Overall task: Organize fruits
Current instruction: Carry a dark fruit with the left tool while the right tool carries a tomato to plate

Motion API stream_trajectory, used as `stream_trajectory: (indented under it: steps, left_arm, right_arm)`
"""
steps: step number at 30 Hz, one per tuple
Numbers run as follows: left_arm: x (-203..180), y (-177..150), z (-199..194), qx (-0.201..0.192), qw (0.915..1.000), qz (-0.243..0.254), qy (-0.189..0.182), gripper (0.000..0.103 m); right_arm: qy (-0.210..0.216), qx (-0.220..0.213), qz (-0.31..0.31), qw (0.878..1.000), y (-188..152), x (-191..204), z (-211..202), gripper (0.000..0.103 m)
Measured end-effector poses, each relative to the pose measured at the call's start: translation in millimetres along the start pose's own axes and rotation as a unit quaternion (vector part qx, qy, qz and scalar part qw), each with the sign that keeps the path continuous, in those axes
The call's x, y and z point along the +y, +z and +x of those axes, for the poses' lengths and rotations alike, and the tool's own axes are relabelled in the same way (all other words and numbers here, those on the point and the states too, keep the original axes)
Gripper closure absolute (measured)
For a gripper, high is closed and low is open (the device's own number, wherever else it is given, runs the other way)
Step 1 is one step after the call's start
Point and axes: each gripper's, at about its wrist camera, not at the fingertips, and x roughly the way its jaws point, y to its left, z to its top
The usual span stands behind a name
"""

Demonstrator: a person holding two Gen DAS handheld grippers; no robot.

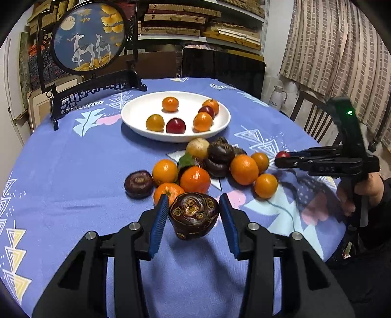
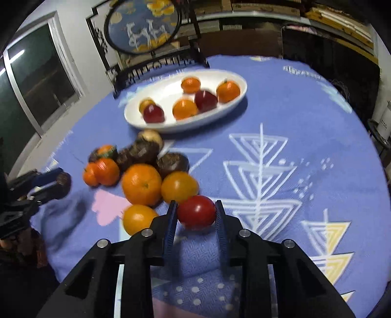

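Fruits (image 1: 195, 168) piled; jaws grip chestnut (image 1: 193, 215), plum (image 2: 196, 214).

A round table (image 1: 73, 171) under a blue patterned cloth fills the near room, with a round deer screen (image 1: 89, 36) in a dark frame at its far left, stacked boxes on shelves (image 1: 195, 22) behind, a checked curtain (image 1: 330, 49) at right, and a dark window (image 2: 41, 73) at left.

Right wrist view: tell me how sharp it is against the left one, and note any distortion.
Right wrist view: motion-blurred, the plate and its fruit smeared, only the gripper and its red fruit fairly crisp. Left wrist view: sharp throughout. Both: fisheye bending, dark corners.
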Motion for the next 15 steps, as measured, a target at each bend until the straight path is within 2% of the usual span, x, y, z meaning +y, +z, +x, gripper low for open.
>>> stream_trajectory:
  steps: [4,8,12,15]
  left_arm:
    - [4,21,5,-0.009,1.0000,0.001,-0.001,0.061]
    - [13,55,18,-0.019,0.9998,0.002,0.002,0.061]
    - [26,95,42,-0.026,0.9996,0.004,0.008,0.061]
    - [40,124,71,-0.018,0.9998,-0.005,0.008,0.061]
  right_arm:
    - [0.014,-0.034,0.005,0.999,26,-1,-21,0.072]
    - [0.021,-0.048,0.006,0.999,61,0,-21,0.072]
    - [0.035,-0.051,0.012,0.998,106,3,1,0.072]
    - [0.040,-0.045,0.026,0.998,138,4,30,0.072]
